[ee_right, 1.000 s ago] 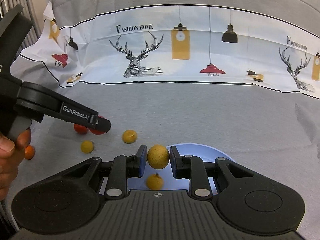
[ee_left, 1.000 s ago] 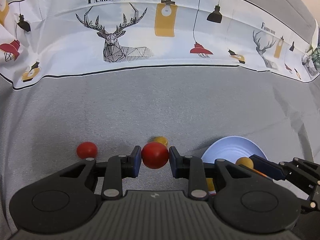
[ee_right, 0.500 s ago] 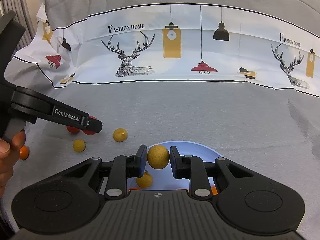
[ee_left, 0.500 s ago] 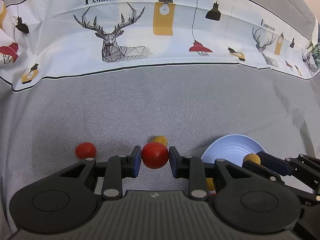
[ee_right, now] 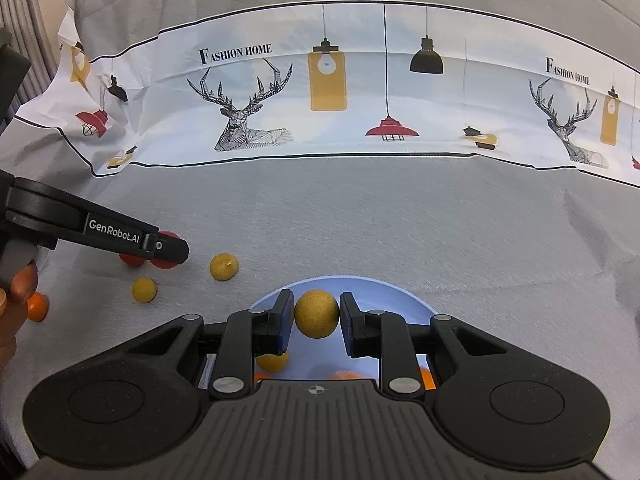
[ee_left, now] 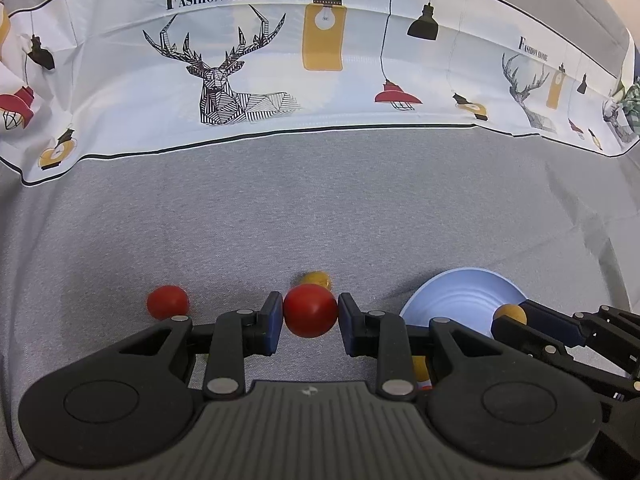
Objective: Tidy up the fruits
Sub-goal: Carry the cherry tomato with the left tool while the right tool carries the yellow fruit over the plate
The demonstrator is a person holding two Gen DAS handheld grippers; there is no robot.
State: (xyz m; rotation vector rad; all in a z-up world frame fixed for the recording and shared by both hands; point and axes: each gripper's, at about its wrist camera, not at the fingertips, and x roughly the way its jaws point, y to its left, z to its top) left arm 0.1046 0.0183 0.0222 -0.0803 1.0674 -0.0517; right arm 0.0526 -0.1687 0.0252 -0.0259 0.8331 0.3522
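My left gripper [ee_left: 310, 316] is shut on a red fruit [ee_left: 310, 311], held just above the grey cloth. Another red fruit [ee_left: 167, 301] lies to its left and a yellow fruit [ee_left: 315, 279] lies just beyond it. My right gripper [ee_right: 316, 316] is shut on a yellow fruit [ee_right: 316, 313] and holds it over the light blue plate [ee_right: 384, 292]. The plate holds a yellow fruit [ee_right: 273, 361] and orange fruits [ee_right: 348, 375], partly hidden by the gripper. In the left wrist view the plate [ee_left: 456, 300] is at the right, with the right gripper over it.
Loose on the cloth left of the plate lie two yellow fruits [ee_right: 224, 267] [ee_right: 144, 290], a red fruit [ee_right: 130, 259] and an orange fruit [ee_right: 38, 307]. A printed deer-and-lamp cloth [ee_right: 328, 92] rises along the back.
My right gripper has moved forward over the plate with the yellow fruit in it. My left gripper has stayed almost in place, still holding the red fruit.
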